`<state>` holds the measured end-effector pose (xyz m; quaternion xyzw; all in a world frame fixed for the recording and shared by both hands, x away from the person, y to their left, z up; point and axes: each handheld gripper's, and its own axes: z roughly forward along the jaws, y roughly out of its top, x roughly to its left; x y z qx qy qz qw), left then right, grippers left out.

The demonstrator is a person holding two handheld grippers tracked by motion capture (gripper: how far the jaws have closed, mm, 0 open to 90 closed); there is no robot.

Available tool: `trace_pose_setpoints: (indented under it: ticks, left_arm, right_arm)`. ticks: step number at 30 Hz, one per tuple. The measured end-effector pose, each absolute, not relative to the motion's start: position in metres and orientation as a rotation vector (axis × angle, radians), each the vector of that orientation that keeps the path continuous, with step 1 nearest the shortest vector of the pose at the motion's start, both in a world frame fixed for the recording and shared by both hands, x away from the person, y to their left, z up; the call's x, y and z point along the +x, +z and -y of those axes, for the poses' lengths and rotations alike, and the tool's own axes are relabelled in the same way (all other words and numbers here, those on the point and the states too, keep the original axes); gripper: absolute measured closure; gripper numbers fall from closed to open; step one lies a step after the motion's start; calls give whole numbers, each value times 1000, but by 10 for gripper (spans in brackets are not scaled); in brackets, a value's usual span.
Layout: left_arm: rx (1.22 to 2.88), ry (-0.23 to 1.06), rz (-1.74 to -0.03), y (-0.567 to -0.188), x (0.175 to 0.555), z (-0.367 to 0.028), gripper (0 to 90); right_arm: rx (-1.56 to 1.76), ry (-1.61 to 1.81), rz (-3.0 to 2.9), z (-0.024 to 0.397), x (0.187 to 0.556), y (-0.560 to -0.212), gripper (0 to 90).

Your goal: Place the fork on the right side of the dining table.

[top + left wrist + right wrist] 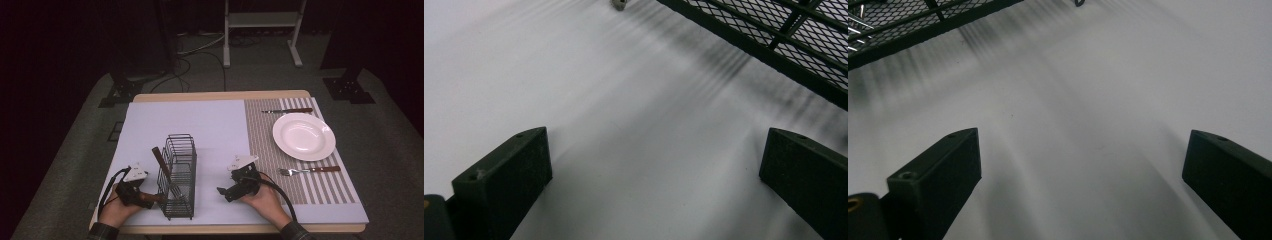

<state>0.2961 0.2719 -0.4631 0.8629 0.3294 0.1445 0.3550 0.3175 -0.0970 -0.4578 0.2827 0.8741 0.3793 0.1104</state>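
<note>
Black wire makes up the cutlery basket, which stands upright on the pale surface between both hands. At its left the left gripper rests with jaws spread and empty; a wooden-handled utensil leans out of the basket just above it, so a careless reach could catch that handle and tip the light basket. Right of the basket the right gripper lies open too. Farther right, the plate, knife and fork sit well apart from both.
</note>
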Motion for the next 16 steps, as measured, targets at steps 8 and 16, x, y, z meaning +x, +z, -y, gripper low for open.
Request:
trace_pose_setpoints:
  ticks: [8, 16]
  left_arm:
    - [2230, 374, -851, -463, 296, -272, 0]
    - [2229, 373, -851, -463, 296, -272, 0]
  right_arm:
    - [807, 1069, -2583, 93, 317, -466, 8]
    - [808, 1068, -2582, 93, 317, -466, 6]
